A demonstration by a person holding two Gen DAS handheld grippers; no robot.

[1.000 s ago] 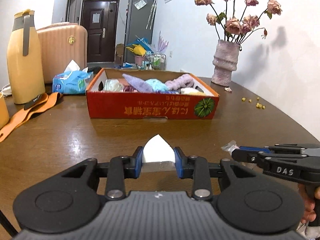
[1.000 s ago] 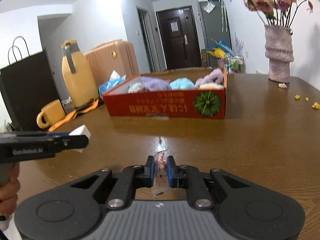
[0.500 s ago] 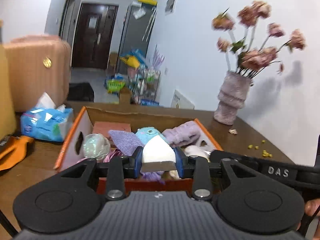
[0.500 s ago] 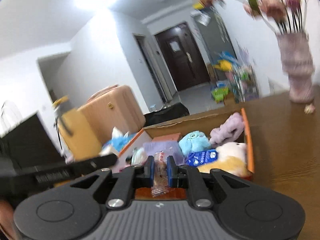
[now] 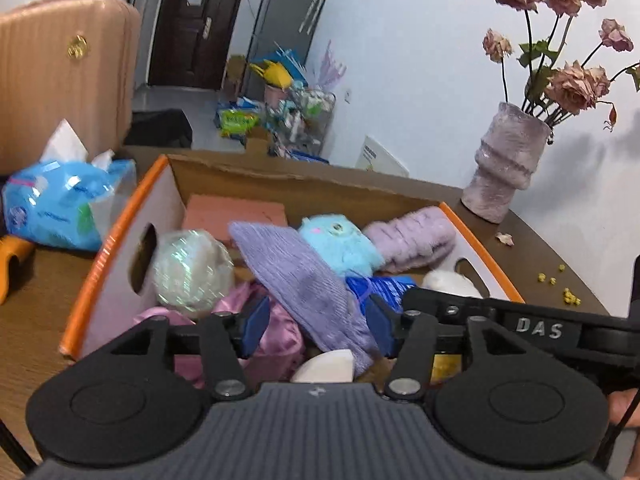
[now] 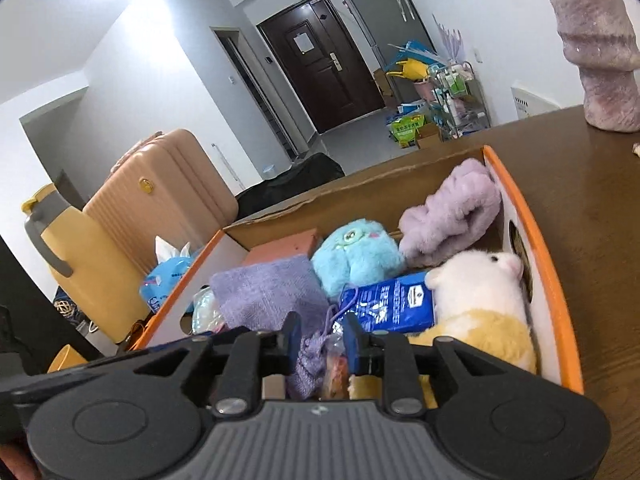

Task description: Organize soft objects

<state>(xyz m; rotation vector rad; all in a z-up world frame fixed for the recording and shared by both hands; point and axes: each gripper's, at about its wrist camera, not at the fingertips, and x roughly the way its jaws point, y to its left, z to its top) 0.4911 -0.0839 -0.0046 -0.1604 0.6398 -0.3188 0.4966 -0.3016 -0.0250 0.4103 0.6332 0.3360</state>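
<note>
Your left gripper (image 5: 316, 320) had just been opening; its jaws stood wide, the white wedge (image 5: 326, 366) lying loose below them in the cardboard box (image 5: 120, 236). Your right gripper (image 6: 322, 338) had just been opening too, standing narrowly parted, the small packet (image 6: 336, 368) lying free between them, beside the purple cloth (image 6: 268, 296).

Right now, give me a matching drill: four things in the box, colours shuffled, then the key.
Things:
1. fluffy monster
2. knit cloth
3. packet
4. hamster plush

Colours:
A. dark blue
B. white and yellow
C. light blue
D. purple

Pairs: 1-C, 2-D, 3-A, 4-B
</note>
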